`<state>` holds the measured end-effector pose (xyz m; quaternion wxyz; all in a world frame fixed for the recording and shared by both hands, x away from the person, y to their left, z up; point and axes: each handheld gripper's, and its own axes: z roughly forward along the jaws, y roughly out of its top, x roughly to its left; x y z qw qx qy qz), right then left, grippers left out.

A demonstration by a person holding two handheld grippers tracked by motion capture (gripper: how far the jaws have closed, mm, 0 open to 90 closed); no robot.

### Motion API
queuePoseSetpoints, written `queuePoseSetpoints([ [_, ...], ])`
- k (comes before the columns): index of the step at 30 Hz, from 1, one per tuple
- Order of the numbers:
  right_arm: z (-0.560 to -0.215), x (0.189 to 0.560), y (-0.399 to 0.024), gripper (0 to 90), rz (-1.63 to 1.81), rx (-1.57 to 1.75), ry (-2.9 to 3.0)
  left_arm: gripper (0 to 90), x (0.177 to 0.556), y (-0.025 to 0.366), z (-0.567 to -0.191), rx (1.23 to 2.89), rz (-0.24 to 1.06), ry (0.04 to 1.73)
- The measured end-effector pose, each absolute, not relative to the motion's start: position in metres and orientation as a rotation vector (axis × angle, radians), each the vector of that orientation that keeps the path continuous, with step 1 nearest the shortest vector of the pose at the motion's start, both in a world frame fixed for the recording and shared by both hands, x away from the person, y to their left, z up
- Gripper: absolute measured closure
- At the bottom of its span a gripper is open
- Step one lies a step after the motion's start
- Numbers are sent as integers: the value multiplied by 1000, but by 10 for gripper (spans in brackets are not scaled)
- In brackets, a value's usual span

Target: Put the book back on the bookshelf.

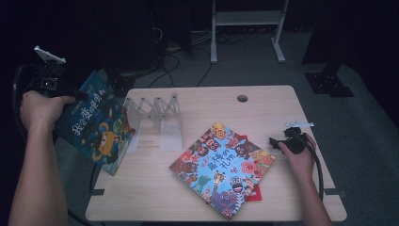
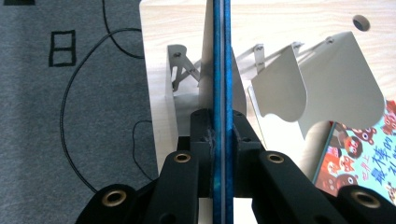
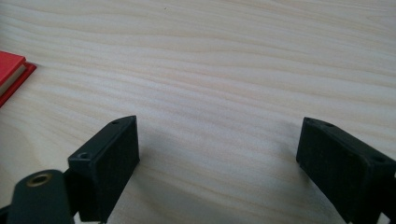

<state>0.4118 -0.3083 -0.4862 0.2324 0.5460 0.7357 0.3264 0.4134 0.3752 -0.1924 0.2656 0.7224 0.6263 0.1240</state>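
My left gripper [image 1: 80, 94] is shut on a blue picture book [image 1: 96, 125] and holds it tilted over the table's left edge. In the left gripper view the book [image 2: 222, 70] stands edge-on between the jaws of that gripper [image 2: 222, 130], in front of a white accordion book rack [image 2: 322, 84]. The rack [image 1: 155, 117] stands on the table's left half. A second colourful book [image 1: 221, 167] lies flat at the middle on top of a red book [image 1: 254, 194]. My right gripper [image 1: 277, 141] rests on the table right of it, open and holding nothing [image 3: 217, 154].
The light wooden table [image 1: 268, 108] has a round cable hole [image 1: 242, 98] near its far edge. A corner of the red book [image 3: 11, 72] lies left of the right gripper. Cables run over the grey floor [image 2: 70, 116], and a white stand [image 1: 247, 19] is beyond the table.
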Motion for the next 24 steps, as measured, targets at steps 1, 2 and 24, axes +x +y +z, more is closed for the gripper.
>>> queuePoseSetpoints([
  [1, -486, 412, -308, 118, 897, 1500, 2022, 823, 416, 374, -193, 1953, 336, 1695],
  [2, -486, 412, -308, 118, 897, 1500, 2022, 823, 418, 374, -193, 1941, 335, 1703],
  [24, -486, 412, -308, 118, 896, 1497, 2022, 816, 432, 383, -201, 1890, 334, 1722],
])
